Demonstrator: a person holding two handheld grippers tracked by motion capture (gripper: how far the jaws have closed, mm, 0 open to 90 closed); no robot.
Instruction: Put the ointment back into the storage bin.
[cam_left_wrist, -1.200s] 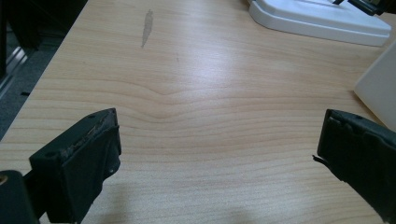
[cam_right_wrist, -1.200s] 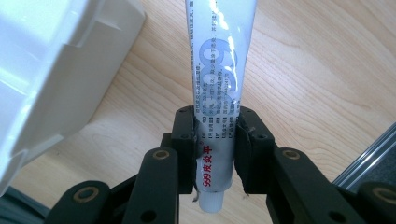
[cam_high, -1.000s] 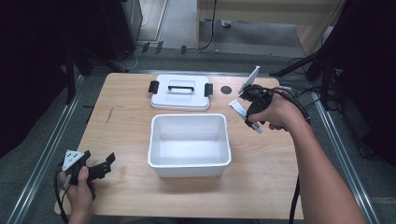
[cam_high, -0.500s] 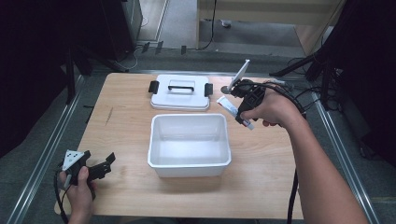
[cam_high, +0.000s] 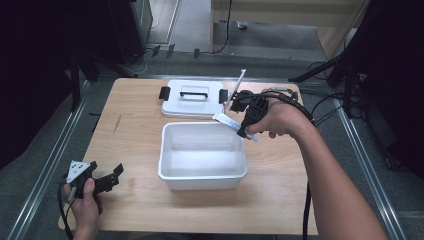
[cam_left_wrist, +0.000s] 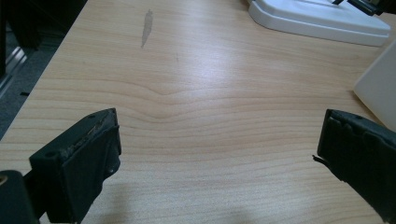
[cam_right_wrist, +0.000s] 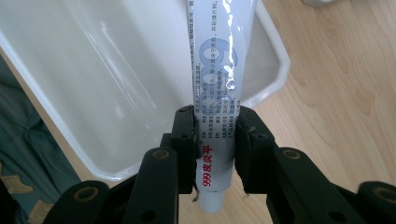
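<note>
Right gripper view: hand-held gripper (cam_right_wrist: 217, 140) clamps white tube (cam_right_wrist: 219, 79) over bin (cam_right_wrist: 93, 93).

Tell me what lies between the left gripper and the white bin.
Nothing: in the high view only bare wooden tabletop separates the left gripper from the white bin. The left gripper view shows the same bare wood.

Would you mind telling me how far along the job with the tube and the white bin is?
Done: the right gripper has the tube clamped between its pads. In hand: it is held above the far right corner of the white bin. Left: release it inside; the lid lies behind, possibly to go on. The left gripper waits open.
</note>
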